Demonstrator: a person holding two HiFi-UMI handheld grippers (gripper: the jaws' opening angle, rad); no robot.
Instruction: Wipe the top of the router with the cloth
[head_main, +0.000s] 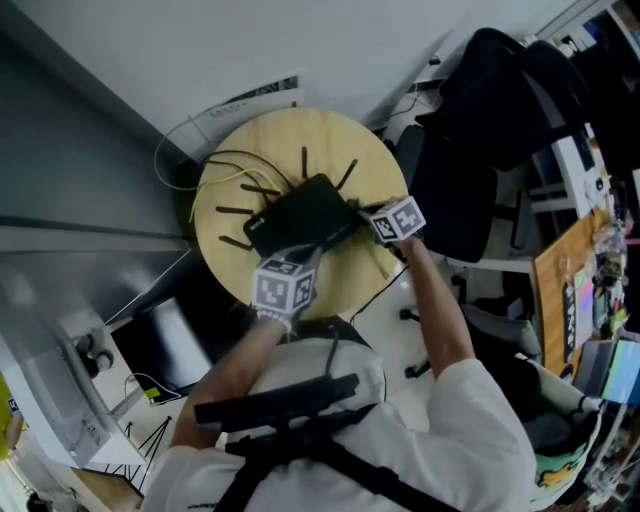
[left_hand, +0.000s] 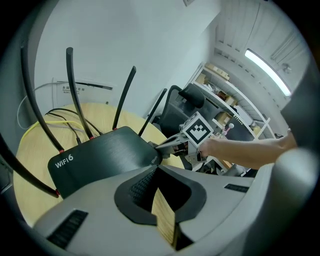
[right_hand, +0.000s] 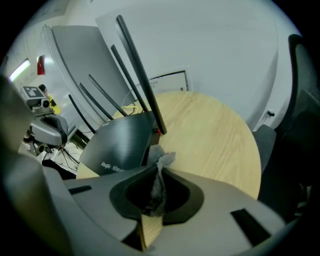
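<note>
A black router (head_main: 305, 215) with several thin antennas lies on the round wooden table (head_main: 330, 135). My right gripper (head_main: 358, 208) is shut on a small grey cloth (right_hand: 163, 155), whose crumpled end sticks out past the tips against the router (right_hand: 122, 142) at its right edge. In the left gripper view the right gripper (left_hand: 159, 146) touches the far corner of the router (left_hand: 100, 157), which is marked WiFi6. My left gripper (left_hand: 157, 166) is shut with nothing between its jaws, its tips at the router's near edge. In the head view the left gripper (head_main: 303, 255) meets that edge.
Yellow and black cables (head_main: 215, 175) run off the table's back left toward the white wall. A black office chair (head_main: 480, 110) stands close on the right, with cluttered shelves (head_main: 590, 250) beyond. A grey panel (head_main: 80, 200) borders the left side.
</note>
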